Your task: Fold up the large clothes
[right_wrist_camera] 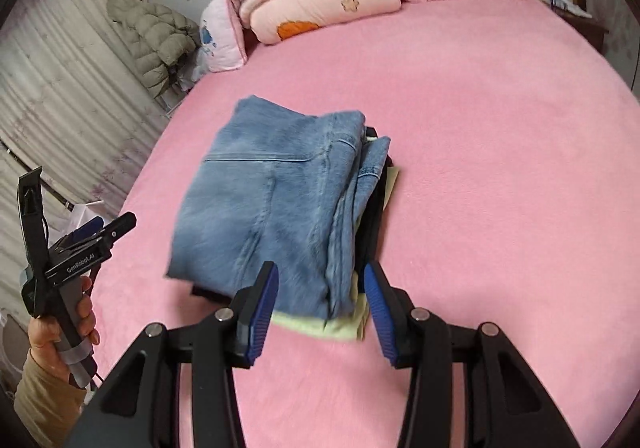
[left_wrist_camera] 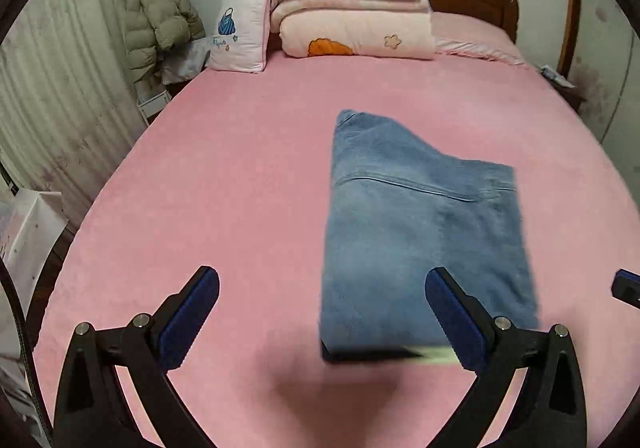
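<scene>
Folded jeans (right_wrist_camera: 276,204) lie mid-frame on pink bed (right_wrist_camera: 480,128), topping small stack with dark and pale green garments (right_wrist_camera: 340,328) beneath. Quilt pile (left_wrist_camera: 352,8) upper centre; puffer coat (left_wrist_camera: 156,16) upper left. Left gripper (left_wrist_camera: 322,300) released, fingers wide, above near edge. Right gripper (right_wrist_camera: 322,304) released, holding nothing, straddling stack's near corner.

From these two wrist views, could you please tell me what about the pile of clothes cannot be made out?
- Clothes under the folded jeans: right wrist view shows only a pale green edge and a dark edge; the jeans hide the rest.
- Pile's near edge: left wrist view, blurred.
- Right gripper: its fingers cover the pile's near corners.
- Left gripper: in the right wrist view, seen from the side, fingertips unclear.
</scene>
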A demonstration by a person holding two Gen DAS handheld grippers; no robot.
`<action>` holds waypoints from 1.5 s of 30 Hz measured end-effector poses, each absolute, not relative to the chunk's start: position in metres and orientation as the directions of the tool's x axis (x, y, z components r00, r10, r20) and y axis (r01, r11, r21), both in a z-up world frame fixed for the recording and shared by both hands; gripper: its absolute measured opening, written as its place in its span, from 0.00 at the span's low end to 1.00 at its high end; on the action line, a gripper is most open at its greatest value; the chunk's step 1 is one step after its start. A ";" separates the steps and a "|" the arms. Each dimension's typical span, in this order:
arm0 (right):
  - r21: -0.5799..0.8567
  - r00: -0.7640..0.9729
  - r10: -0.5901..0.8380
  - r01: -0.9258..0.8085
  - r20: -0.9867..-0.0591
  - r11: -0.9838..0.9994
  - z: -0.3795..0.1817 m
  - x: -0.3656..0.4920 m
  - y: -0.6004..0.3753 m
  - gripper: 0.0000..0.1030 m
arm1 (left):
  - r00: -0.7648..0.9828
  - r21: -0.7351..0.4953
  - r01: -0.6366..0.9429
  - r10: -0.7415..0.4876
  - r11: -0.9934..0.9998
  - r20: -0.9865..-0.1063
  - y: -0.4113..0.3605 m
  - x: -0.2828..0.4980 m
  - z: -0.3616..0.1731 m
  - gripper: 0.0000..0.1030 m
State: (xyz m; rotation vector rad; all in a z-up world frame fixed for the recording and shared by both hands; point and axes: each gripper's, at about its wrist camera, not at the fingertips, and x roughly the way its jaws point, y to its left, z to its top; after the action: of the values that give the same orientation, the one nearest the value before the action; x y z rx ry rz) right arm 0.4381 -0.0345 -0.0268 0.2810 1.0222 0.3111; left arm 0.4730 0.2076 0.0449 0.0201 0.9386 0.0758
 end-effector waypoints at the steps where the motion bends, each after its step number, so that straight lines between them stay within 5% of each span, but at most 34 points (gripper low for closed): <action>1: 0.372 0.490 0.384 -0.127 -0.783 0.920 -0.016 0.428 -0.035 0.44 | 0.592 0.032 -0.051 0.056 0.998 -0.804 0.205 0.461 0.056 1.00; 17: 0.327 0.558 0.383 -0.202 -0.737 0.923 0.114 0.251 -0.054 0.44 | 0.657 -0.016 0.038 -0.037 0.999 -0.753 0.122 0.243 0.181 1.00; 27: 0.292 0.575 0.349 -0.192 -0.740 0.937 0.100 0.133 -0.088 0.44 | 0.649 -0.186 0.043 -0.169 0.982 -0.742 0.079 0.125 0.174 1.00; 45: 0.192 0.698 0.154 -0.024 -0.699 0.981 0.047 -0.009 -0.111 0.52 | 0.650 -0.080 0.009 -0.067 0.997 -0.757 0.019 0.011 0.131 1.00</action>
State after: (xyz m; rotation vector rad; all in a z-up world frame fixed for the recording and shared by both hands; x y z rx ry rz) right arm -0.0086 -0.1110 0.0473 0.1738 0.7927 0.0998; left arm 0.0109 0.0192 0.1308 -0.0707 0.8629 -0.0431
